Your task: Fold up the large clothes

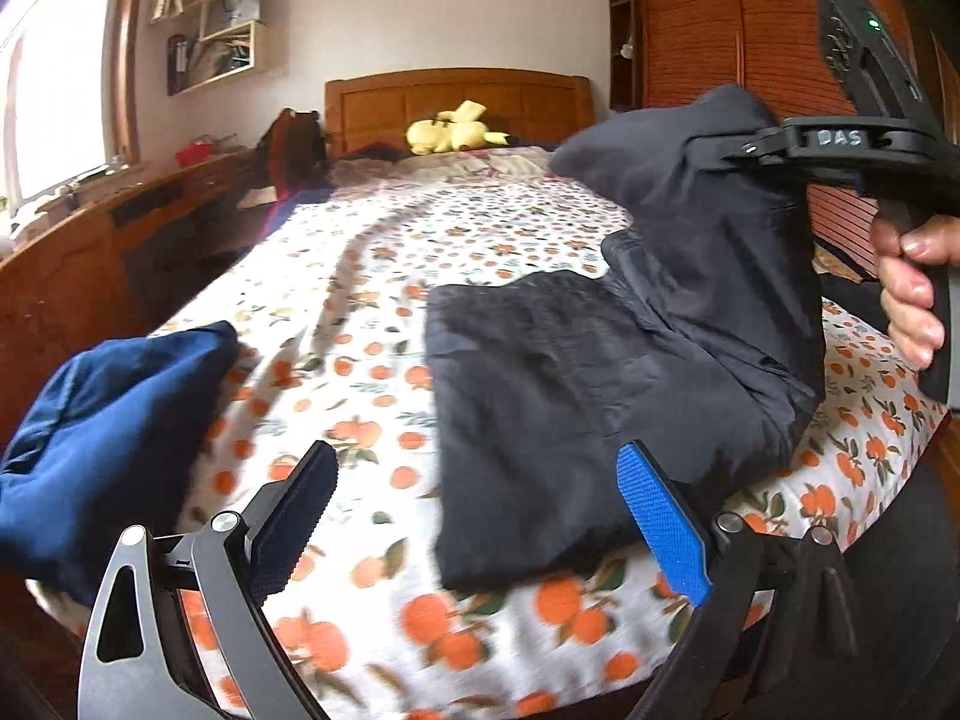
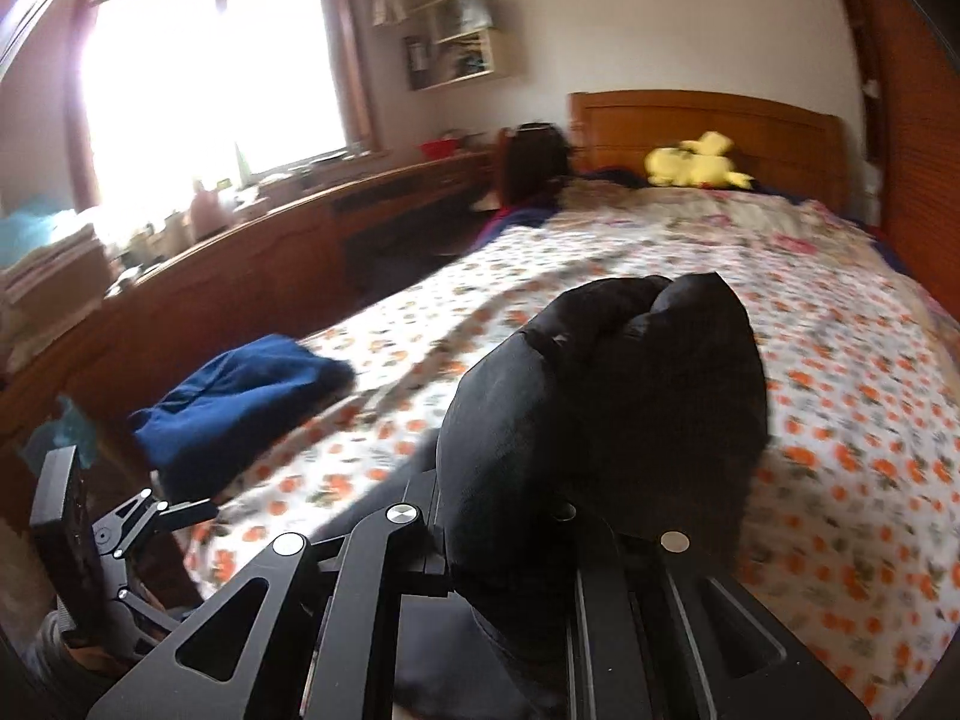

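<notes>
Two grippers: right gripper (image 1: 729, 147) pinching the lifted dark garment (image 1: 540, 396), left gripper (image 1: 480, 528) spread, empty above it.

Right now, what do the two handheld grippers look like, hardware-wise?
Left gripper: grey and black metal linkage arms with silver pivot bolts; one textured blue finger pad, one dark ridged pad. Right gripper: matte black body with a pistol-style handle, pale "DAS" lettering and a green indicator light; its black linkages carry silver bolts too.

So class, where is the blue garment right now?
The blue garment lies bunched at the bed's left edge in both views, apart from the black garment.
</notes>
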The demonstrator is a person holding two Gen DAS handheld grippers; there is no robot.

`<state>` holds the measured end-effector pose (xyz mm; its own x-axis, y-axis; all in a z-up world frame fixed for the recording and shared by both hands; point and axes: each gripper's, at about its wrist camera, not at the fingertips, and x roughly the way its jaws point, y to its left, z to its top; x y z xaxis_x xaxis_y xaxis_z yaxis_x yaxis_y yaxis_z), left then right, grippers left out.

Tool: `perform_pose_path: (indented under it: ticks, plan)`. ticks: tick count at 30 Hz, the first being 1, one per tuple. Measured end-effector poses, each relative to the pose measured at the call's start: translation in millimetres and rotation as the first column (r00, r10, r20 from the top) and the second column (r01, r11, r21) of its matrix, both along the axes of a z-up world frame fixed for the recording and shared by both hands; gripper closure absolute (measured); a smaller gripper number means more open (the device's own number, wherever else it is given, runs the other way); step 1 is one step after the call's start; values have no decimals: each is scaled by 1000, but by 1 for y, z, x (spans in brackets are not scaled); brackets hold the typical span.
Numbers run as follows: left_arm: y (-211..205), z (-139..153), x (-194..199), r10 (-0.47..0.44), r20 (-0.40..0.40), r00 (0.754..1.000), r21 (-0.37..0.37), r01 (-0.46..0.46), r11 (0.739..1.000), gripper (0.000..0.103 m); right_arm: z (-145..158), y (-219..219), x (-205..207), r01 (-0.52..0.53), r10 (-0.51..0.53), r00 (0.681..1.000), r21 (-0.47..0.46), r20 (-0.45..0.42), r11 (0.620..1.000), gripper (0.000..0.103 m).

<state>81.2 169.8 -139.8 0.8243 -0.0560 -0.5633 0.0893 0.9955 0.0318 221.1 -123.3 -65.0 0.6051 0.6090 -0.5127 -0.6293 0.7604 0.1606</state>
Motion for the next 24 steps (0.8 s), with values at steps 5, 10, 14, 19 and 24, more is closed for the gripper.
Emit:
perform_pose_path:
  ticks: [5,10,14,19,24]
  plan:
    - [17,5,-11,25,1,1000,10,-25,1000,7,-29,56,-7,-99,96,993,-38,-68,994,92]
    - [23,7,-12,41,-3,999,9,-41,999,7,-52,82,-10,-139,129,984,-82,-120,987,78]
    - [22,6,-6,45,-5,999,-2,-45,999,7,-39,80,-19,-159,153,984,-59,-88,986,64]
    - [12,12,6,33,5,999,-17,-33,999,7,-19,67,-25,-157,154,987,-66,-47,985,64]
    - [-5,25,21,3,24,1000,-34,-2,999,7,-15,38,-23,-108,109,994,-108,1,988,65]
